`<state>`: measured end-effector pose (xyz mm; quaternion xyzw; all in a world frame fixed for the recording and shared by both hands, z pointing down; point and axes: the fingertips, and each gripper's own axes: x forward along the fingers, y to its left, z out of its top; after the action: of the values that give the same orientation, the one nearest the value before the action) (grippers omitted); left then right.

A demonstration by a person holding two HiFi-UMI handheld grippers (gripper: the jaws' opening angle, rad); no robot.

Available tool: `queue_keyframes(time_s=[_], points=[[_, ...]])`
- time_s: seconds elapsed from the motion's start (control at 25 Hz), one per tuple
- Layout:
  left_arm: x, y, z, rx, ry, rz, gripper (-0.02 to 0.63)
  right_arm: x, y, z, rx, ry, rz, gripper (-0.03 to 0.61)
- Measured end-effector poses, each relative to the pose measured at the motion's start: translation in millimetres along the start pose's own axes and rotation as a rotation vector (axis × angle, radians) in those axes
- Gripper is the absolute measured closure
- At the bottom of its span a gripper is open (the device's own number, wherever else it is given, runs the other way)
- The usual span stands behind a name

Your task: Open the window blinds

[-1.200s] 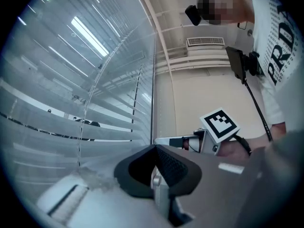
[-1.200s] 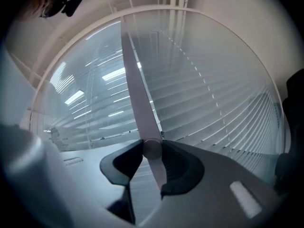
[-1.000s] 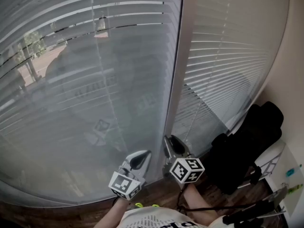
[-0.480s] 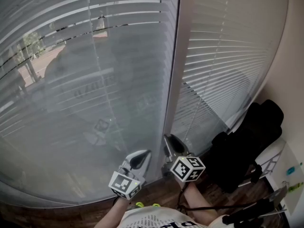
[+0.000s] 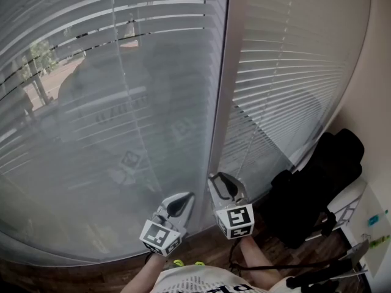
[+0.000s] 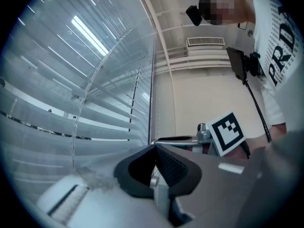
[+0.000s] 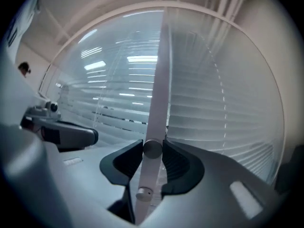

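Observation:
Two panels of pale slatted blinds hang before me, the left blind [image 5: 110,102] and the right blind [image 5: 287,84], with a grey upright post [image 5: 226,102] between them. In the right gripper view a round knob [image 7: 152,148] sticks out of that post [image 7: 159,80], and my right gripper [image 7: 152,152] is shut on it, one pad pressing each side. A smaller stud [image 7: 144,192] sits lower on the post. In the head view the right gripper [image 5: 223,185] points at the post's foot. My left gripper [image 5: 180,203] hangs beside it, shut and holding nothing [image 6: 154,148].
A black bag or chair [image 5: 317,182] stands at the right, close to the right blind and the beige wall [image 5: 379,72]. Wooden floor [image 5: 201,249] runs under the window. Thin cords [image 5: 125,90] hang down over the left blind. The person's white shirt [image 5: 201,282] shows at the bottom.
The right gripper has rolled about its own axis on the spot, so its marker cube shows a different face. The left gripper has not moved. The slats look much the same.

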<state>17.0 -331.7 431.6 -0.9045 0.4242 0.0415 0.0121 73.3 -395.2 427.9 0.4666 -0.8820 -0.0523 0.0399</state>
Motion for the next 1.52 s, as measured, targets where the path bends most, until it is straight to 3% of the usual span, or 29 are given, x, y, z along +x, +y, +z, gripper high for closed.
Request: queue_keyframes(time_s=[0.28,0.56,0.96,1.52], points=[[2,-5,1,0.005,-0.003,-0.004,0.621,1,10,2,-0.43,0.042,-0.025,0.439],[0,-3,0,0.003,-0.001,0.01,0.621,7,13,0,-0.56,0.049,-0.025,0.442],[3,-3,-3,0.007,0.007,0.007,0.621,7,12,1,-0.479,0.015,-0.021,0.445],[5,-5,-4,0.005,0.01,0.005,0.621,6,4,4,-0.095,-0.03,-0.001,0.445]])
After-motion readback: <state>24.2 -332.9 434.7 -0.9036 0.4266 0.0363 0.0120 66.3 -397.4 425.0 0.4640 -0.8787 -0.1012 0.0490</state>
